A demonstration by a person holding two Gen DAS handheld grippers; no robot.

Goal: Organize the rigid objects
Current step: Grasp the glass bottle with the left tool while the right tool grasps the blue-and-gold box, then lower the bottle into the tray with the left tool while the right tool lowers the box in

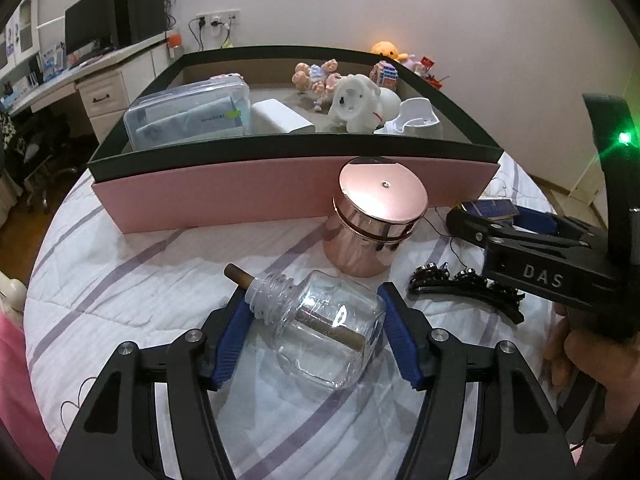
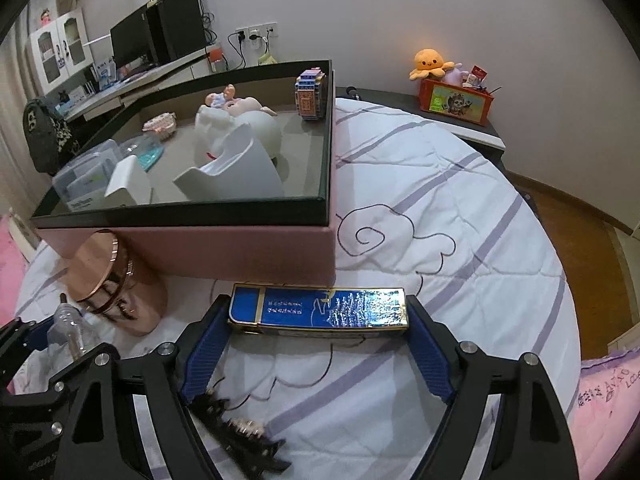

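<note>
A clear glass bottle (image 1: 320, 320) with a brown wick lies on its side on the striped quilt. My left gripper (image 1: 313, 294) is shut on it, one blue pad at the neck and the other against the body. The same bottle (image 2: 72, 328) shows at the left edge of the right wrist view. My right gripper (image 2: 318, 305) is shut on a shiny blue flat box (image 2: 320, 308), with a pad at each end. From the left wrist view, that gripper (image 1: 500, 216) and the blue box (image 1: 490, 208) sit at the right, in front of the pink box.
A pink storage box with a dark rim (image 1: 280, 196) holds white appliances, dolls and a plastic case. A rose-gold canister (image 1: 372, 216) stands against its front. A black hair clip (image 1: 464, 284) lies on the quilt. A person's hand (image 1: 580, 356) grips the right handle.
</note>
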